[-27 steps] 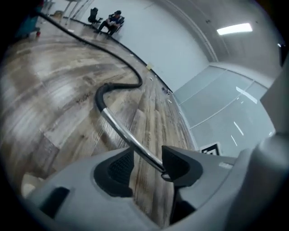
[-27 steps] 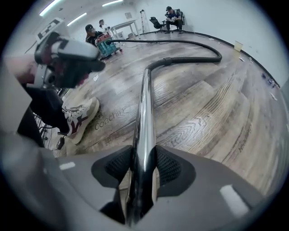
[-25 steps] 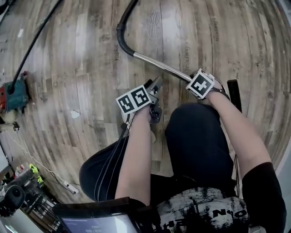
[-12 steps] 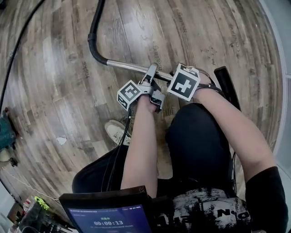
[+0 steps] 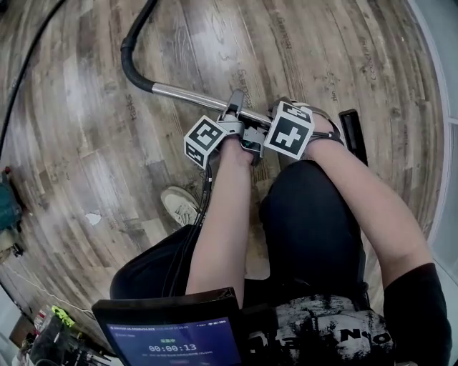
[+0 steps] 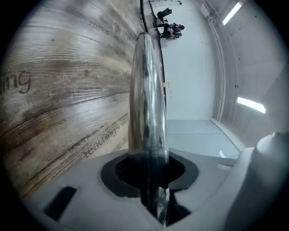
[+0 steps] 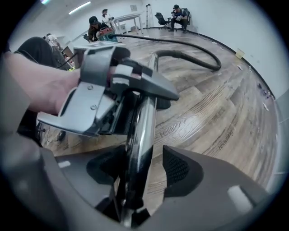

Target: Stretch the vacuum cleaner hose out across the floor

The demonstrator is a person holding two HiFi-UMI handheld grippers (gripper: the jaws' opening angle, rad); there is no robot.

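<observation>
The vacuum's chrome tube [image 5: 186,95] lies across the wood floor and joins the black hose [image 5: 127,53], which curves off to the top of the head view. My left gripper [image 5: 238,114] is on the tube, close beside the right one. Its jaws have just been closing, and the tube [image 6: 146,103] now sits pinched between the black pads [image 6: 117,173]. My right gripper [image 7: 144,171] points steeply down over the same tube [image 7: 142,131]. Its jaws have just been opening: the tube rests against the left pad, and the right pad [image 7: 178,170] stands off it.
The black floor nozzle [image 5: 354,136] lies right of my right hand. A shoe [image 5: 179,205] is planted below the tube. The vacuum body [image 5: 7,204] sits at the far left. A tablet [image 5: 179,343] hangs at my chest. People sit at the far wall [image 7: 180,13].
My left gripper has swung right from beside my knee onto the chrome tube and closed on it next to the right gripper. The right gripper has stayed on the tube.
</observation>
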